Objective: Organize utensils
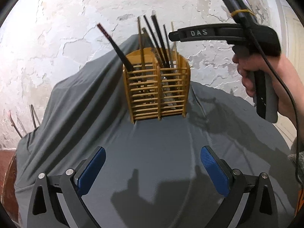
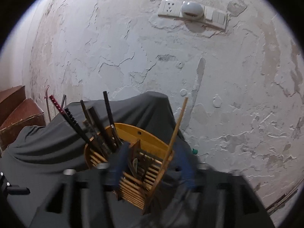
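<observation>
Both wrist views face the wall, sharing the holder [image 1: 156,87]

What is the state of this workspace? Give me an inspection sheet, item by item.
Surface: grey cloth draped over the table, wrinkled, bare in front of the left tongs.
Job's things: wooden holder with two front compartments, upright on the cloth; dark chopsticks and one pale chopstick stand in it, leaning.
Clutter: a few sticks past the cloth's left edge.
Grippers: left tongs open, empty, low over the cloth. Right tongs blurred, open, just above the holder; nothing gripped. A hand holds the right tool.
Cables: black cable runs down along the right tool.
Surroundings: cracked white wall with a socket strip; brown wooden box at left.
</observation>
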A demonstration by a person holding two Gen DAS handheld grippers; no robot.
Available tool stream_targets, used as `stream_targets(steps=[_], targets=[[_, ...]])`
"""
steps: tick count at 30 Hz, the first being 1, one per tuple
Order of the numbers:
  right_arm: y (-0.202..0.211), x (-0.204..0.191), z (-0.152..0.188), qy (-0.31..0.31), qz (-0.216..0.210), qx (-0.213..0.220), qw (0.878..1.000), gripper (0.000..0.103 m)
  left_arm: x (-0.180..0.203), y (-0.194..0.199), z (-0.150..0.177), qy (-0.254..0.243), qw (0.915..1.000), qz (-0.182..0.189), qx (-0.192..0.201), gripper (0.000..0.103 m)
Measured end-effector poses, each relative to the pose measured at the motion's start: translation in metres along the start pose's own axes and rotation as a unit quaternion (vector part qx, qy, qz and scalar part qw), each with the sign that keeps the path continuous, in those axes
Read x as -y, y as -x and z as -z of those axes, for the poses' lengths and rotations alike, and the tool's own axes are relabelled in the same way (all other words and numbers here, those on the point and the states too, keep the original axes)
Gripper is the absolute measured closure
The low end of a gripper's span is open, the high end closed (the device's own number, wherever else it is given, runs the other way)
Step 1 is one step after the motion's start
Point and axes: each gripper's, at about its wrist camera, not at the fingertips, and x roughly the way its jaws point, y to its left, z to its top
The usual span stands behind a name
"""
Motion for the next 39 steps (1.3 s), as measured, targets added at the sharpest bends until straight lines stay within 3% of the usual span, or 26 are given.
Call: stream_targets(steps=[6, 9, 11, 12, 23, 32, 39], targets=[[0.055, 0.004, 0.022, -0.06, -0.045, -0.021, 0.997, 0.034, 0.002, 0.033, -0.002, -0.008, 0.9995, -0.025, 0.015, 0.0], [0.098, 0.0, 0.044, -0.095, -0.05, -0.031, 0.994, 0.021, 0.0, 0.052, 0.002, -0.011, 0.9985, -0.05, 0.019, 0.0], [0.131, -0.008, 0.06, -0.107, -0.033, -0.026, 0.993, 0.002, -0.003, 0.063, 0.007, -0.014, 0.9978, -0.062, 0.018, 0.0], [0.14, -0.012, 0.064, -0.108, -0.029, -0.026, 0.993, 0.0, -0.005, 0.069, 0.011, -0.014, 0.9975, -0.068, 0.017, 0.0], [0.21, -0.04, 0.1, -0.129, -0.013, -0.063, 0.99, 0.0, -0.034, 0.144, 0.059, 0.016, 0.9945, -0.103, 0.014, 0.0], [0.223, -0.037, 0.112, -0.135, 0.001, -0.078, 0.988, 0.0, -0.041, 0.181, 0.082, 0.025, 0.9959, -0.084, 0.022, 0.0], [0.225, -0.055, 0.11, -0.099, -0.01, -0.075, 0.992, 0.0, -0.029, 0.192, 0.083, 0.021, 0.9974, -0.063, 0.029, 0.0]])
